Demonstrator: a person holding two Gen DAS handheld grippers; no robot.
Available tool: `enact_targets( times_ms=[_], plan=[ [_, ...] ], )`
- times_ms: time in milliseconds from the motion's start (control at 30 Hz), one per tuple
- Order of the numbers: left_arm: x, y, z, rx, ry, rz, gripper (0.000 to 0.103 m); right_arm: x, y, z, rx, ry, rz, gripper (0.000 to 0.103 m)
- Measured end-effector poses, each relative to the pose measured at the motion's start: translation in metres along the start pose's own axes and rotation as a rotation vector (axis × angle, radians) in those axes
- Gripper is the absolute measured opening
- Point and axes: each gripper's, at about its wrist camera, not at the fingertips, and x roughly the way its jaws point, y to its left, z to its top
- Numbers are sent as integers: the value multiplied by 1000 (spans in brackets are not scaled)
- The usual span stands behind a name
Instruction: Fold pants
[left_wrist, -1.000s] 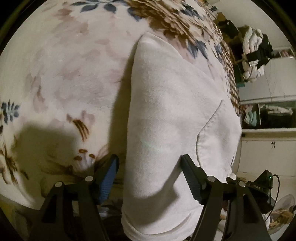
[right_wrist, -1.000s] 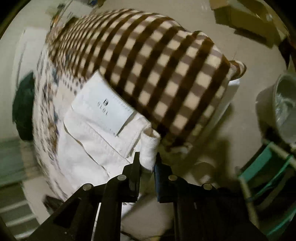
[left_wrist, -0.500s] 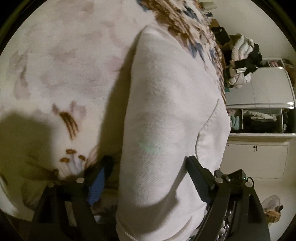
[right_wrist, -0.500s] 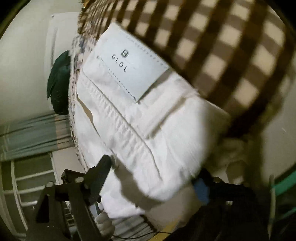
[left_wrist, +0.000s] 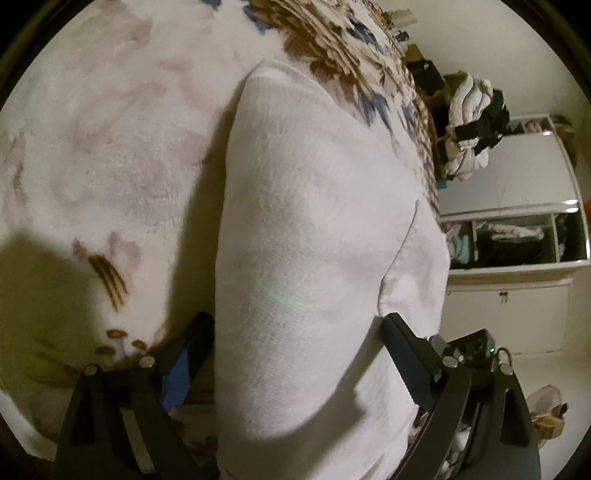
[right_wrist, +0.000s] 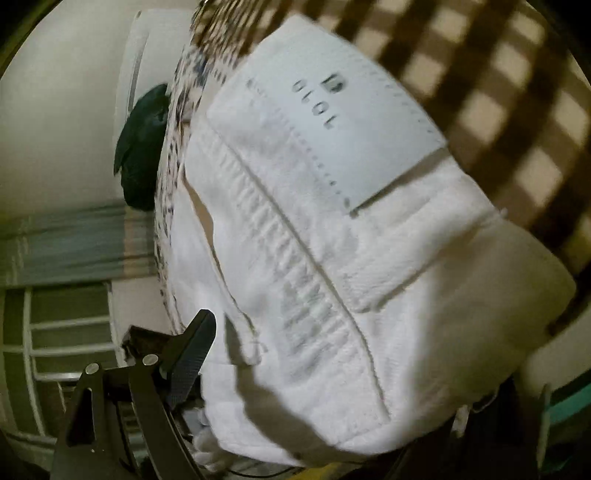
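The white pants (left_wrist: 314, 240) lie folded on a floral blanket (left_wrist: 110, 129); a curved pocket seam shows at their right side. My left gripper (left_wrist: 299, 354) is open, its fingers wide apart with the folded pants between them. In the right wrist view the waistband end of the pants (right_wrist: 351, 258) fills the frame, with a white brand label (right_wrist: 332, 122) on top. My right gripper (right_wrist: 332, 376) is open; only its left finger (right_wrist: 188, 354) shows, and the pants hide the right one.
A brown checked blanket (right_wrist: 498, 74) lies beyond the pants' waistband. A dark green pillow (right_wrist: 144, 144) sits at the bed's far end. A heap of clothes (left_wrist: 472, 125) and white cabinets (left_wrist: 517, 229) stand to the right of the bed.
My right gripper let go of the waistband corner, opened wide and moved in over the pants. My left gripper stayed open around the folded pants and shifted only slightly.
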Motion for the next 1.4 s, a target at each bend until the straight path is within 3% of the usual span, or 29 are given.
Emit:
enact_targets(
  times_ms=[100, 133, 167, 200, 267, 367, 567, 800, 967, 1100, 1200, 1400],
  plan=[
    [2, -11, 2, 31, -21, -4, 87, 4, 6, -1, -31, 2, -7, 87],
    [3, -16, 3, 49, -25, 5, 82, 4, 8, -2, -40, -6, -30, 72],
    [2, -20, 2, 72, -35, 26, 70, 0, 3, -2, -44, -10, -35, 57],
    [2, -23, 2, 76, -38, 30, 58, -2, 5, -3, -39, -18, -22, 51],
    [-8, -23, -1, 76, -47, 23, 43, -5, 14, -8, -46, -31, -30, 40],
    [-26, -29, 0, 71, -62, 9, 29, -7, 30, -14, -68, -44, -66, 36],
    [-50, -58, 15, 119, -71, 16, 26, -26, 61, -18, -105, -53, -72, 34],
    [-82, -77, 55, 131, -109, -13, 25, -38, 122, -7, -181, -73, -77, 33],
    [-112, -75, 113, 149, -160, -44, 25, -18, 186, 13, -233, -106, -69, 33],
    [-141, -57, 181, 158, -187, -58, 25, 23, 245, 37, -255, -128, -60, 33],
    [-164, -34, 243, 164, -204, -62, 25, 70, 295, 60, -272, -145, -54, 33],
    [-192, 31, 394, 191, -250, -21, 25, 209, 391, 120, -309, -162, -21, 33]
  ],
)
